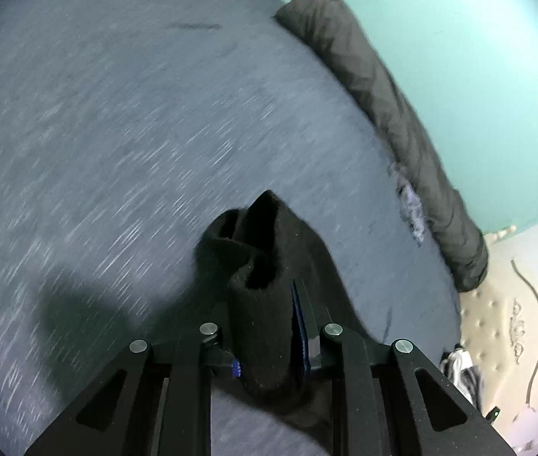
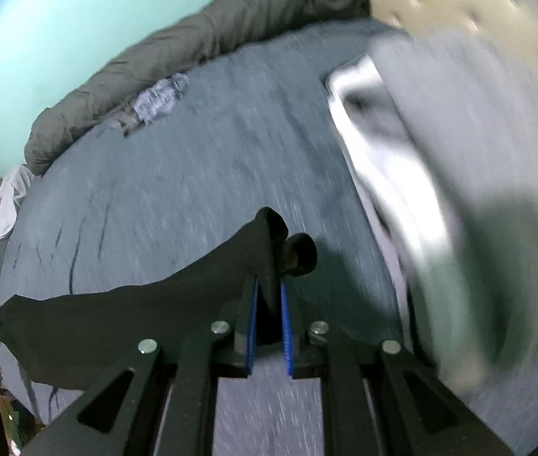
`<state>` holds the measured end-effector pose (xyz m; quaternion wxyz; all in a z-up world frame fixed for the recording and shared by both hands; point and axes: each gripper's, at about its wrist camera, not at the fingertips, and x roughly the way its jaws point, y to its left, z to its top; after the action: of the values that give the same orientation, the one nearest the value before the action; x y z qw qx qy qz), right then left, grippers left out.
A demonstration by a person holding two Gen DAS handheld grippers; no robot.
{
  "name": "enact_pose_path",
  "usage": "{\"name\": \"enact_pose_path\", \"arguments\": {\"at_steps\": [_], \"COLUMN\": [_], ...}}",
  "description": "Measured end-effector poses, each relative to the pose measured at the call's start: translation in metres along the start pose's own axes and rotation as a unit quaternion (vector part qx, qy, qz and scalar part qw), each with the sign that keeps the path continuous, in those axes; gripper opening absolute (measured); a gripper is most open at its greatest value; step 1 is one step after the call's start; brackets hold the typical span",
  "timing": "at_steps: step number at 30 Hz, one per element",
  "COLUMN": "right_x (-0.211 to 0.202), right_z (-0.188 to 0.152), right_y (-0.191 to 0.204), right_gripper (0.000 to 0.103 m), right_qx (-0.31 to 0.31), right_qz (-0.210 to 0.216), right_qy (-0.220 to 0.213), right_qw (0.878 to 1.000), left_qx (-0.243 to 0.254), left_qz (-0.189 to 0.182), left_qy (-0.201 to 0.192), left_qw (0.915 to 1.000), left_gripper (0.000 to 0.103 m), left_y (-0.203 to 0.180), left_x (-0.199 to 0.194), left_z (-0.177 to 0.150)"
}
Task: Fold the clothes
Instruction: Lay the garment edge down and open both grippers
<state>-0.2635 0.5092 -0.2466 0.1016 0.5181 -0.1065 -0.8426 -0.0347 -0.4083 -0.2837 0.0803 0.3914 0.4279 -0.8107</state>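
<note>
Both claws pinch my black garment (image 2: 124,326) above the bed (image 1: 116,133): left claw (image 1: 269,304) bunches one end, right claw (image 2: 269,285) clamps the other.

black garment (image 2: 124,326), heathered blue-grey bedsheet (image 1: 135,133), teal wall (image 1: 459,57)

On the bed (image 2: 177,174), a rolled quilt (image 2: 162,57) lies along the far edge beside the wall (image 2: 59,19); a small cloth (image 2: 158,98) sits just before it; pillows (image 2: 459,152) lie right.

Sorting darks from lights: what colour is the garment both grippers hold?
Black garment, clearest in the right wrist view.
</note>
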Motion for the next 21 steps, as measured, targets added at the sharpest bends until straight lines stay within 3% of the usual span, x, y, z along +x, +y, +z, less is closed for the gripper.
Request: {"name": "enact_pose_path", "arguments": {"at_steps": [5, 16, 18, 20, 21], "right_x": [0.007, 0.041, 0.047, 0.052, 0.055], "right_z": [-0.037, -0.068, -0.072, -0.074, -0.074], "right_y": [-0.018, -0.044, -0.048, -0.051, -0.052], "right_gripper": [0.010, 0.011, 0.011, 0.013, 0.016], "right_qx": [0.012, 0.038, 0.037, 0.040, 0.042], "right_qz": [0.000, 0.002, 0.003, 0.004, 0.005], "right_qy": [-0.001, -0.006, -0.002, 0.004, 0.005], "right_qw": [1.000, 0.999, 0.999, 0.999, 0.999], "left_qx": [-0.012, -0.030, -0.033, -0.036, -0.038], "left_qz": [0.016, 0.049, 0.056, 0.063, 0.067], "left_qy": [0.012, 0.025, 0.026, 0.028, 0.028], "left_qw": [0.9997, 0.9980, 0.9975, 0.9969, 0.9966], "left_gripper": [0.022, 0.027, 0.032, 0.047, 0.050], "left_y": [0.016, 0.036, 0.040, 0.043, 0.045], "left_x": [0.003, 0.007, 0.007, 0.008, 0.008], "left_z": [-0.017, -0.019, -0.019, -0.018, -0.018]}}
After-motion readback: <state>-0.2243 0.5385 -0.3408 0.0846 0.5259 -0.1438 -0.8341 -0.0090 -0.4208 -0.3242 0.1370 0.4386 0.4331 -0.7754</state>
